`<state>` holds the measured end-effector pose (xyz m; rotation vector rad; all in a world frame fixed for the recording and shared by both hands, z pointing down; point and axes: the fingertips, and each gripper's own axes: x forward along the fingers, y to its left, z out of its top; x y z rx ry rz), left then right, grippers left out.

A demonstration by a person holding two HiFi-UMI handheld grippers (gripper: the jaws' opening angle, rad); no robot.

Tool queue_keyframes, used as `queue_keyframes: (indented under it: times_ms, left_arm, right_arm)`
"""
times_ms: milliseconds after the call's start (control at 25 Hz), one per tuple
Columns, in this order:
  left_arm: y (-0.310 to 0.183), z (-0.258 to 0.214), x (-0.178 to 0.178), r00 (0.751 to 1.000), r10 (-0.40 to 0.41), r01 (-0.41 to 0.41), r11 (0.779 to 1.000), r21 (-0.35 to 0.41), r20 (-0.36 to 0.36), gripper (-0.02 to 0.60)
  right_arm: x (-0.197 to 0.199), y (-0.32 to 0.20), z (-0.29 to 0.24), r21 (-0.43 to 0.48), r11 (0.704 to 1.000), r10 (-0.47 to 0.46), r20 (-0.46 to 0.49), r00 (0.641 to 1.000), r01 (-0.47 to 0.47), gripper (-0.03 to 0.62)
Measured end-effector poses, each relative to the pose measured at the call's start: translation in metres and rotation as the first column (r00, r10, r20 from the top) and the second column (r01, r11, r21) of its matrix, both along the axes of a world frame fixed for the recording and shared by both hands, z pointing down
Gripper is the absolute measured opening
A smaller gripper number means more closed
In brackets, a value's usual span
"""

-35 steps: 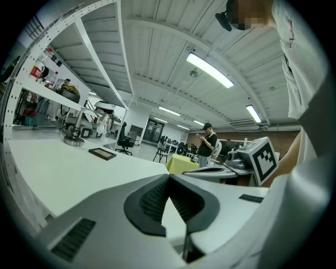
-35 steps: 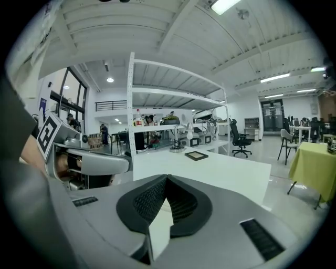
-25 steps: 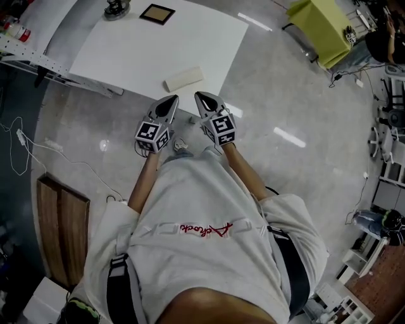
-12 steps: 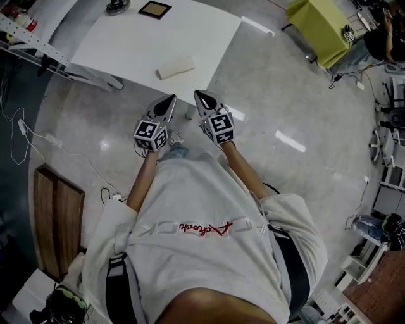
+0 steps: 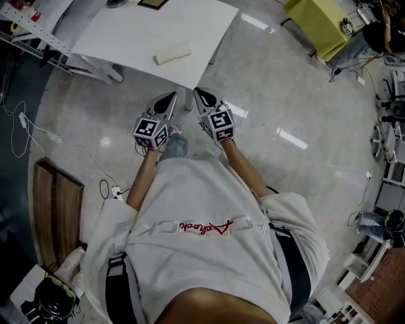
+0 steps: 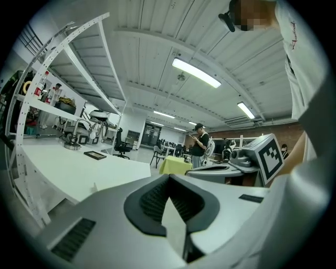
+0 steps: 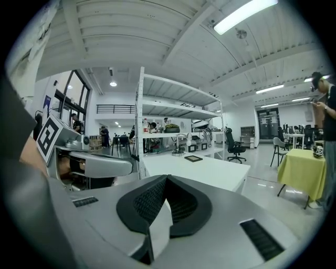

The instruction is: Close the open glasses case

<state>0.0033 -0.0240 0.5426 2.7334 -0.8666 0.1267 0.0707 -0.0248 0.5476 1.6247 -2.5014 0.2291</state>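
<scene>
The glasses case (image 5: 173,53) is a pale, cream oblong lying alone on the white bench (image 5: 126,38), close to its near edge and a little back from the near corner. From this height I cannot tell how far its lid stands open. It looks like a light, stiff shell with a smooth skin, so it will probably skate on the slick benchtop if pushed from one side only. My judgement is to steady the base at one short end with one tool and press the lid down along its long free edge with the other, away from the hinge, with little force.

The left gripper (image 5: 171,97) and the right gripper (image 5: 199,93) hang side by side over the floor, just short of the bench's near corner and apart from the case. The fingers (image 6: 152,202) of both are closed together and hold nothing.

The benchtop is bare and matte white, apart from a dark framed thing (image 5: 154,3) at its far edge. Around it is a glossy grey floor (image 5: 285,101) with trailing cables (image 5: 38,136), a wooden board (image 5: 57,215), a yellow-green table (image 5: 323,25), a white shelving rack (image 7: 173,134) and a person (image 6: 199,143) standing farther off.
</scene>
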Motion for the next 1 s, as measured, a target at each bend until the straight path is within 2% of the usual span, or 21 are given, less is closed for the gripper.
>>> queue_keyframes:
  times_ms: [320, 600, 1000]
  left_arm:
    - [0.026, 0.000, -0.002, 1.000, 0.010, -0.010, 1.000, 0.015, 0.006, 0.025]
    - [0.033, -0.002, -0.009, 1.000, 0.006, -0.006, 1.000, 0.025, 0.009, 0.025]
    - [0.047, 0.003, -0.011, 1.000, 0.006, -0.007, 1.000, 0.022, 0.019, 0.025]
  right_arm:
    - [-0.005, 0.022, 0.000, 0.002, 1.000, 0.010, 0.011, 1.000, -0.010, 0.017]
    - [-0.019, 0.034, 0.000, 0.008, 1.000, -0.006, 0.010, 1.000, 0.006, 0.017]
    - [-0.020, 0.044, 0.002, 0.004, 1.000, -0.002, 0.004, 1.000, 0.002, 0.017]
